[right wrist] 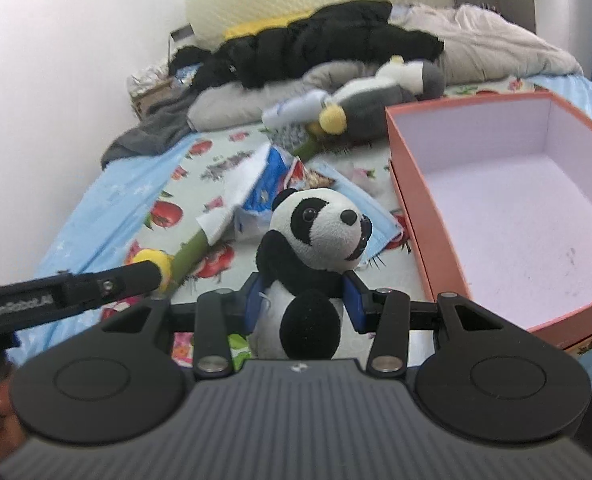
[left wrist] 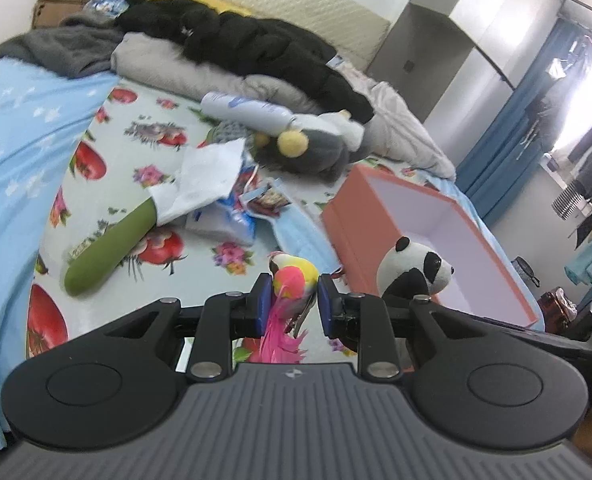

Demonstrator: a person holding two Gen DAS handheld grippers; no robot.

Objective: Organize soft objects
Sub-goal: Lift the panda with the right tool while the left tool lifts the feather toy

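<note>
My left gripper [left wrist: 292,300] is shut on a small pink and yellow toy bird [left wrist: 294,280] with pink tail feathers, held above the bed. My right gripper [right wrist: 302,300] is shut on a black and white panda plush [right wrist: 316,240], held left of the open orange box [right wrist: 496,216]. The panda [left wrist: 414,268] and box [left wrist: 436,232] also show to the right in the left wrist view. The box looks empty. A grey plush with yellow pom-poms [left wrist: 308,148] lies at the back of the bed, also in the right wrist view [right wrist: 364,100].
The fruit-print bed sheet [left wrist: 136,152] carries a green cylinder [left wrist: 112,248], white paper [left wrist: 208,176], blue packets [left wrist: 232,216], a white bottle [left wrist: 248,110] and a blue face mask [right wrist: 360,200]. Black and grey clothes [left wrist: 236,40] pile at the headboard. A blue quilt [left wrist: 16,152] lies left.
</note>
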